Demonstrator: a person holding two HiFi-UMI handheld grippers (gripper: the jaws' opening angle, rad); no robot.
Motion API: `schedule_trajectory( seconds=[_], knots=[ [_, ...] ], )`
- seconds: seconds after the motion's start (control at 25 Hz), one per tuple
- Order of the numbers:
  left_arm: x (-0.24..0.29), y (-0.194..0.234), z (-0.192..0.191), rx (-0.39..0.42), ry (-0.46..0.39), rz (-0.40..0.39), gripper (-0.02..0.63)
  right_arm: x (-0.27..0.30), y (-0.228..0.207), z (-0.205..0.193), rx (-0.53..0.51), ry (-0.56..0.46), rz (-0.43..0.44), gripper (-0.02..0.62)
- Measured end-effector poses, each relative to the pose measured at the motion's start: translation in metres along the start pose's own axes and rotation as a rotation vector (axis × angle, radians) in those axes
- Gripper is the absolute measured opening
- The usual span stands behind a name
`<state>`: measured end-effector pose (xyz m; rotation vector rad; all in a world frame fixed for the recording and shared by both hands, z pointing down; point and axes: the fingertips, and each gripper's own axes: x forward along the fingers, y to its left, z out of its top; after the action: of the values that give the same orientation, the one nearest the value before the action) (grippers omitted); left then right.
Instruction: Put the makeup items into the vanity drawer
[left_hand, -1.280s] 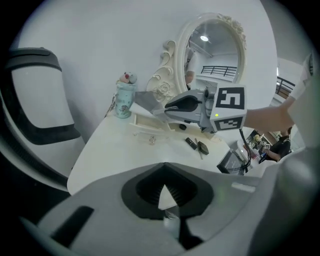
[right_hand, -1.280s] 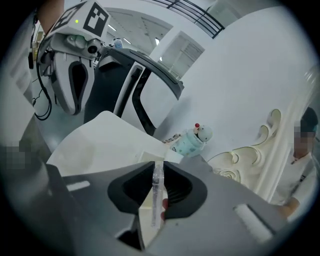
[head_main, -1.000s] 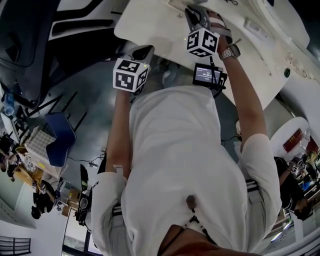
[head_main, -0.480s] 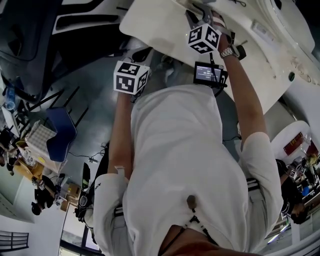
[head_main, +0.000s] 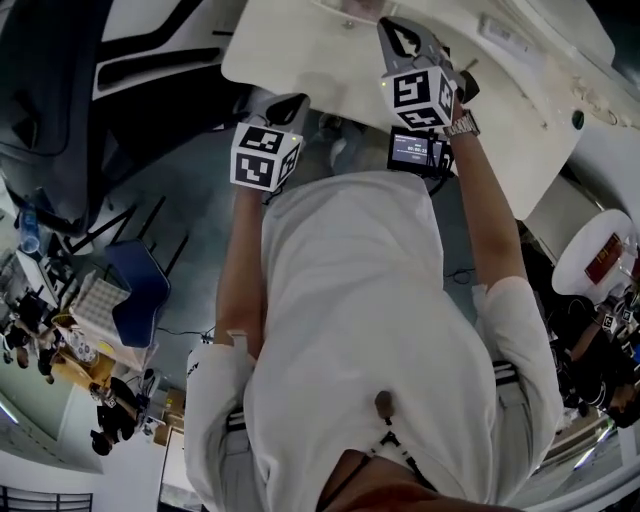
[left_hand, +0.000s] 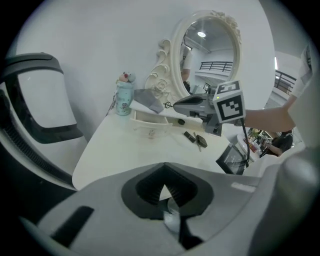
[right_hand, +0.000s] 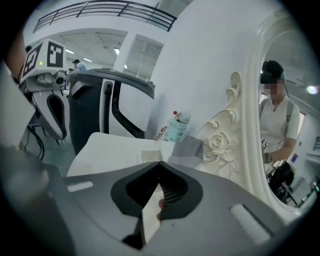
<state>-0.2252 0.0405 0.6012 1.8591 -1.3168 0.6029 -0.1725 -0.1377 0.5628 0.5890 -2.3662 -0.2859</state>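
Two empty grips: left gripper (left_hand: 164, 172) jaws clenched; right gripper (right_hand: 160, 170) jaws just closed, above vanity table (left_hand: 115, 150).

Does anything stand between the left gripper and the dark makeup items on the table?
Nothing visible does. In the left gripper view, only bare table lies between the shut left gripper and the dark makeup items. The drawer stands further left of them, off that line.
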Motion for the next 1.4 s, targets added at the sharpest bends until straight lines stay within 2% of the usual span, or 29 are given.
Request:
schedule_trajectory(
  seconds=[0.24, 0.48, 0.6, 0.76, 0.92, 1.24, 1.28, 1.4],
  knots=[
    [0.015, -0.030, 0.028, 0.120, -0.030, -0.062, 0.002, -0.074, -0.028, -0.010, 0.268, -0.045, -0.110, 0.006],
    [0.030, -0.071, 0.059, 0.245, -0.106, -0.133, 0.002, -0.164, -0.064, -0.040, 0.681, -0.136, -0.285, 0.006],
    [0.035, -0.090, 0.072, 0.294, -0.141, -0.177, 0.002, -0.208, -0.072, -0.053, 0.803, -0.173, -0.381, 0.006],
    [0.037, -0.114, 0.088, 0.343, -0.203, -0.247, 0.003, -0.254, -0.066, -0.067, 0.886, -0.189, -0.455, 0.006],
    [0.035, -0.141, 0.106, 0.393, -0.281, -0.336, 0.003, -0.290, -0.059, -0.075, 0.896, -0.164, -0.519, 0.006],
    [0.045, -0.180, 0.126, 0.423, -0.326, -0.388, 0.006, -0.328, -0.055, -0.090, 0.955, -0.152, -0.578, 0.006],
    [0.047, -0.184, 0.127, 0.431, -0.328, -0.394, 0.022, -0.331, -0.056, -0.092, 0.956, -0.150, -0.579, 0.006],
    [0.057, -0.196, 0.129, 0.452, -0.312, -0.419, 0.130, -0.338, -0.063, -0.097, 0.947, -0.144, -0.583, 0.006]
  ],
)
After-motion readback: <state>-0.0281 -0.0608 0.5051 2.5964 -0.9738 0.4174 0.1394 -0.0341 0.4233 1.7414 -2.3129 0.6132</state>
